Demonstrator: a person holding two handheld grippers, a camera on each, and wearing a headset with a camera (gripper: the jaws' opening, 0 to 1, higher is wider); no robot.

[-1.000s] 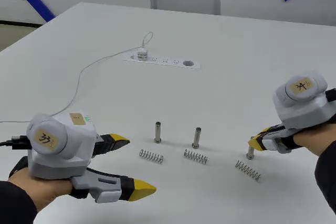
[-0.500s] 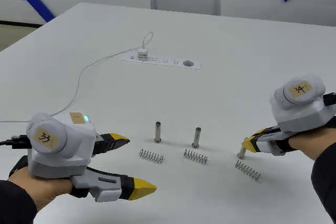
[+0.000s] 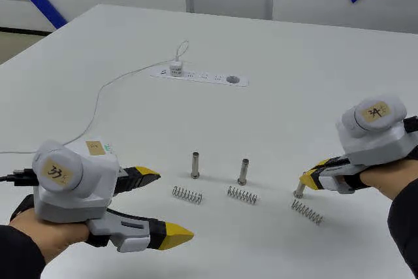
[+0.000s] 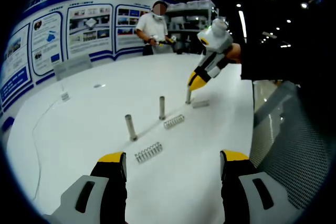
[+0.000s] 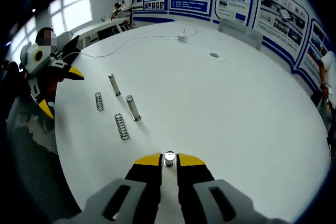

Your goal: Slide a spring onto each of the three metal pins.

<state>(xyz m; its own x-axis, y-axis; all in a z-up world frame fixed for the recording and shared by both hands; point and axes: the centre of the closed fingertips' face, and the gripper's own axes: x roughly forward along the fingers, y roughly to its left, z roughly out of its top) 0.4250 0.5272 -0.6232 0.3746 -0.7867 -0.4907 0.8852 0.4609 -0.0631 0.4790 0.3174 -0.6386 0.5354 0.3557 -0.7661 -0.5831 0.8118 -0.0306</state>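
Pins, three, in a row on table (image 3: 313,63): L pin (image 3: 195,164), mid pin (image 3: 243,171), R pin (image 3: 299,191). L and mid pins upright. R pin, to right of mid pin and nearer person, poss. leaning a bit, hard to tell.

R gripper (image 5: 169,160) has jaws clamped on R pin, pin top showing betw. yellow tips.

Springs flat on table, all off pins: mid spring (image 3: 243,195) just in front of mid pin, L spring (image 3: 187,194) to its left, R spring (image 3: 307,212) to its right.

L gripper (image 3: 170,202) well left of mid pin, nearer person, jaws wide apart, holding nothing.
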